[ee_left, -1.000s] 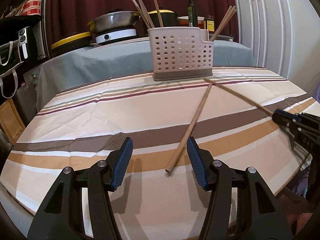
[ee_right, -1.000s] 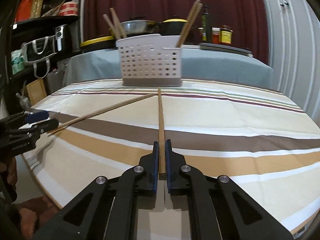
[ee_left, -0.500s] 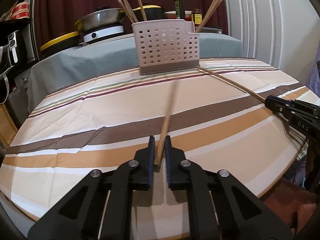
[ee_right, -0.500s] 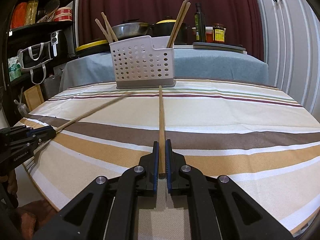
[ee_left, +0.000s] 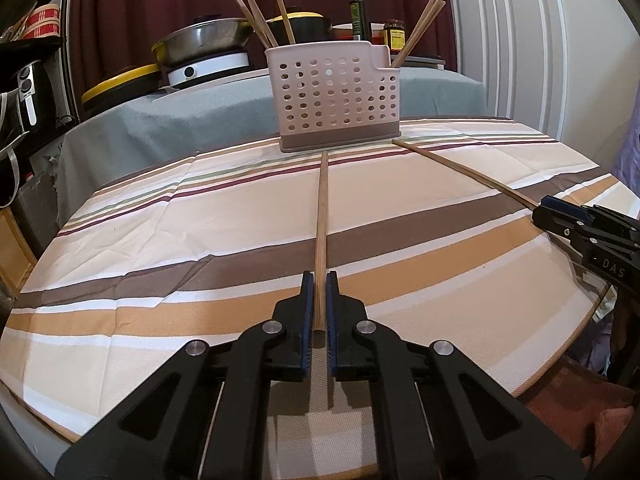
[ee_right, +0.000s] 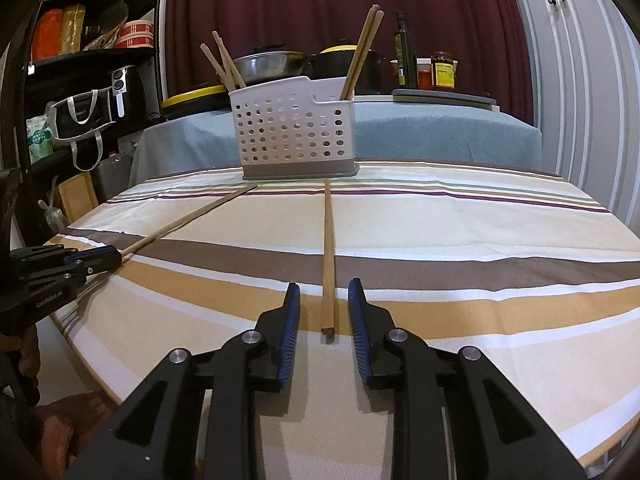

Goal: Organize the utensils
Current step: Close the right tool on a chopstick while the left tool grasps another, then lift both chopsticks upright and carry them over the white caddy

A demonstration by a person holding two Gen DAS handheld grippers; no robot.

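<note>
Striped cloth covers the round worktop (ee_left: 160, 240), with the perforated utensil caddy (ee_left: 334, 92) at its far side. Half a second ago the right hand-held gripper (ee_right: 323, 312) pinched its chopstick (ee_right: 328, 248); now its jaws stand apart, the stick lying flat between them, so that one probably needs regrasping. The left hand-held gripper (ee_left: 319, 304) has closed on the other chopstick (ee_left: 321, 220). Both sticks point at the caddy across bare cloth; the near edge is close.
</note>
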